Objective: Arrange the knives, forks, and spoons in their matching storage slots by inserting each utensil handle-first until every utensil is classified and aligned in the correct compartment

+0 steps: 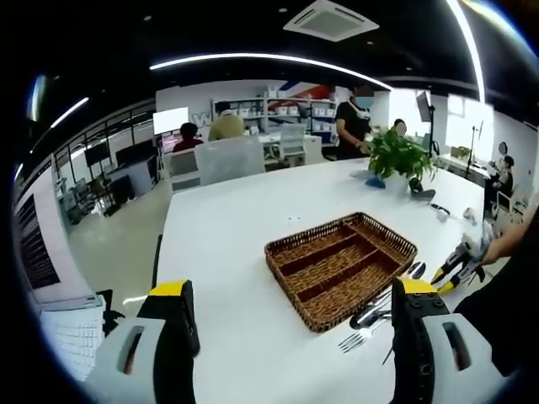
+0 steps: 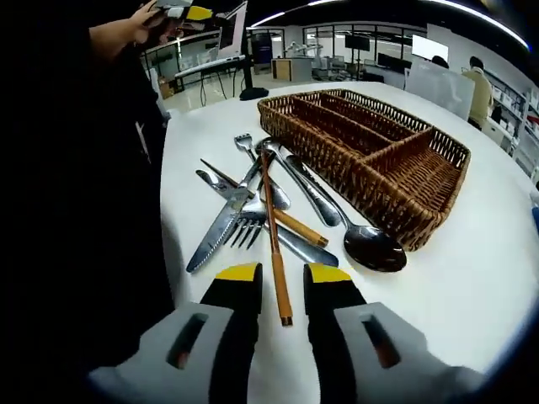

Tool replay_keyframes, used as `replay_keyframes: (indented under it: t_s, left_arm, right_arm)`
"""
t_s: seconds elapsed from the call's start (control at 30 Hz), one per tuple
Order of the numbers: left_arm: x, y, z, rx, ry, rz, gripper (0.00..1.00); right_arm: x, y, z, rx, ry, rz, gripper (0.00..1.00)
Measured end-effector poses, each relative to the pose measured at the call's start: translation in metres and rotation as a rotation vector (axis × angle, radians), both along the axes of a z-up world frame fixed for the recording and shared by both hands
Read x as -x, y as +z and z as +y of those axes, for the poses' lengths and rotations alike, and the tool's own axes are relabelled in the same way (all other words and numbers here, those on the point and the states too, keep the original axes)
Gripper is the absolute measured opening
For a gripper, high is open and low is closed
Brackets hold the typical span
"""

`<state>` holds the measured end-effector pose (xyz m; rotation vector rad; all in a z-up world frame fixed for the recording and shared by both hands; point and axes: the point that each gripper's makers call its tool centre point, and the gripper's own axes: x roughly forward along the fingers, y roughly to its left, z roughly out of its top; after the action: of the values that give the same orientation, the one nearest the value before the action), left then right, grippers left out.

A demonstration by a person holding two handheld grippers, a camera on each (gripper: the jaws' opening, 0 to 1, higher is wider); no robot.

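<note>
Right gripper (image 2: 279,290) fingers, narrowly spread, are flanking a wood-handled utensil (image 2: 273,236), perhaps touching; left gripper (image 1: 295,303) fingers are gaping wide near the basket (image 1: 341,268)

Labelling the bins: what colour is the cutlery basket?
Brown woven wicker basket, clearest in the right gripper view.

One wicker basket (image 2: 379,160) with four compartments is seen on the surface (image 2: 472,278). Beside it, one knife (image 2: 221,225), two forks (image 2: 245,145) and one large spoon (image 2: 370,246) can be counted. The remaining overlapped utensils cannot be counted exactly.
</note>
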<state>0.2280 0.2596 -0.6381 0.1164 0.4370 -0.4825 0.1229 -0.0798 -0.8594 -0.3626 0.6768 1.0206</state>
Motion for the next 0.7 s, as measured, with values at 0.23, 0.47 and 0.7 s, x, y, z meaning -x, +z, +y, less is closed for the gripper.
replay_keyframes:
  t_s: [0.23, 0.47, 0.7]
  left_arm:
    - [0.002, 0.003, 0.005, -0.012, 0.003, 0.001, 0.99]
    - [0.002, 0.007, 0.01, -0.027, 0.004, -0.004, 0.99]
    - [0.003, 0.009, 0.013, -0.03, 0.012, -0.007, 0.99]
  right_arm:
    - [0.0, -0.007, 0.003, 0.009, 0.029, -0.006, 0.17]
    - [-0.001, -0.014, 0.001, 0.025, 0.069, -0.062, 0.12]
    - [0.002, -0.016, 0.004, 0.047, 0.13, -0.094, 0.06]
